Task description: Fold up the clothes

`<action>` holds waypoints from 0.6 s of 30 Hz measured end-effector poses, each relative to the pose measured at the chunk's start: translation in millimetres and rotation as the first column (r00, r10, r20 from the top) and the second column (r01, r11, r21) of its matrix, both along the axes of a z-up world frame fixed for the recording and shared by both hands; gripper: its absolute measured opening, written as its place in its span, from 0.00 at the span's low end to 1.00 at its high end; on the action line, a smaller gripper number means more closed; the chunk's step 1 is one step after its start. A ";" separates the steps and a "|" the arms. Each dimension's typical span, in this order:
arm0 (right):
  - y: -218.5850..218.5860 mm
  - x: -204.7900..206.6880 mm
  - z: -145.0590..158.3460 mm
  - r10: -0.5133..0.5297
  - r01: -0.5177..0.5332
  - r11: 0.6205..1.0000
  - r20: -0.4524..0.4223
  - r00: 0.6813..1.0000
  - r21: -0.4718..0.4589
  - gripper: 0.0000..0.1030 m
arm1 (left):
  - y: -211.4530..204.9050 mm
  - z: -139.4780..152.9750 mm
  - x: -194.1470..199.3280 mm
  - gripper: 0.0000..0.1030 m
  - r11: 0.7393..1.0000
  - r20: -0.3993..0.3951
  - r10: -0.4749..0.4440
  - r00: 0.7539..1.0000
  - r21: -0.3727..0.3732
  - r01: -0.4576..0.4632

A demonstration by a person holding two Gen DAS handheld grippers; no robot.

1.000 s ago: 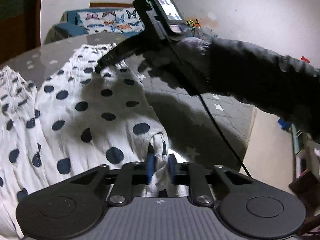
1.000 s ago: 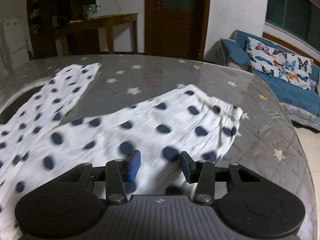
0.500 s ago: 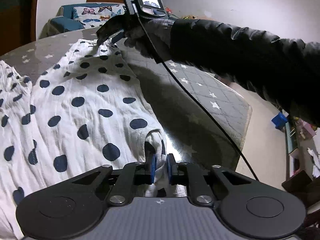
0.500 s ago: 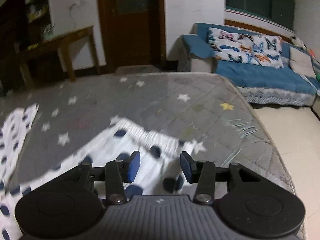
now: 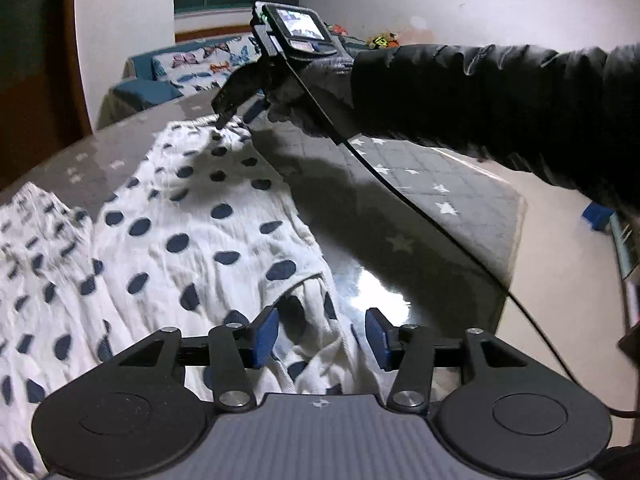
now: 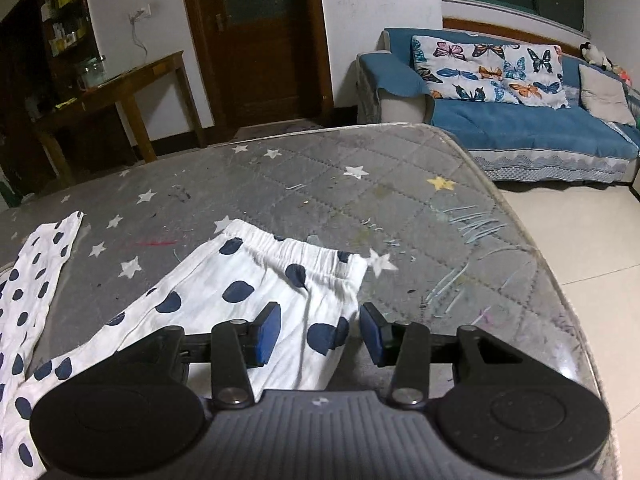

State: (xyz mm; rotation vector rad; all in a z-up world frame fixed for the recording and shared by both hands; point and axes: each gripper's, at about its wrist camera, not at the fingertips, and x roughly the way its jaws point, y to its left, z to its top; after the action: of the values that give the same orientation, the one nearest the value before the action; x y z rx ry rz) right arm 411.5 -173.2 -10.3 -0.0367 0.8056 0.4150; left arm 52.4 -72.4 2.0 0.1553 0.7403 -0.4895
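White polka-dot pants [image 6: 256,292] spread flat on grey star-print mattress [image 6: 360,200]. Left tool [image 5: 322,334] spread wide over crumpled hem. Right tool [image 6: 318,334] spread wide above waistband corner, gripping nothing.

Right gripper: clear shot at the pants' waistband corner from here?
Probably yes. The right gripper is open just above the polka-dot pants, and the elastic waistband lies flat ahead with nothing between.

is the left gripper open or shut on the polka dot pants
Open. The left gripper has its blue pads apart, with the polka dot pants lying loose between them, not pinched.
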 end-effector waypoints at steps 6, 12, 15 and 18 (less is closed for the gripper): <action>4.2 4.8 -4.2 -0.004 0.004 1.000 0.009 1.000 0.004 0.38 | 4.9 6.0 0.6 0.53 1.000 0.015 0.022 1.000 -0.009 -0.022; 4.1 9.2 -6.2 -0.030 0.031 0.999 0.032 0.999 -0.027 0.36 | -7.0 -6.4 -1.0 0.57 1.000 -0.034 -0.021 0.999 0.012 0.021; 6.3 10.7 -7.0 -0.029 0.032 0.998 0.048 0.998 -0.049 0.36 | -12.3 -11.3 -1.7 0.55 0.999 -0.049 -0.036 0.998 0.018 0.037; 8.6 11.9 -7.6 -0.033 0.036 0.998 0.053 0.998 -0.047 0.28 | -15.1 -15.2 -1.9 0.47 0.999 -0.049 -0.032 0.998 0.038 0.034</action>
State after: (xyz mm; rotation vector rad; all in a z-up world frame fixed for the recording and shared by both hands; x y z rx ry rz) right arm 423.4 -164.6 -17.9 -0.0780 0.7639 0.3608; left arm 50.5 -87.5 -13.3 0.1927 0.7954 -0.5118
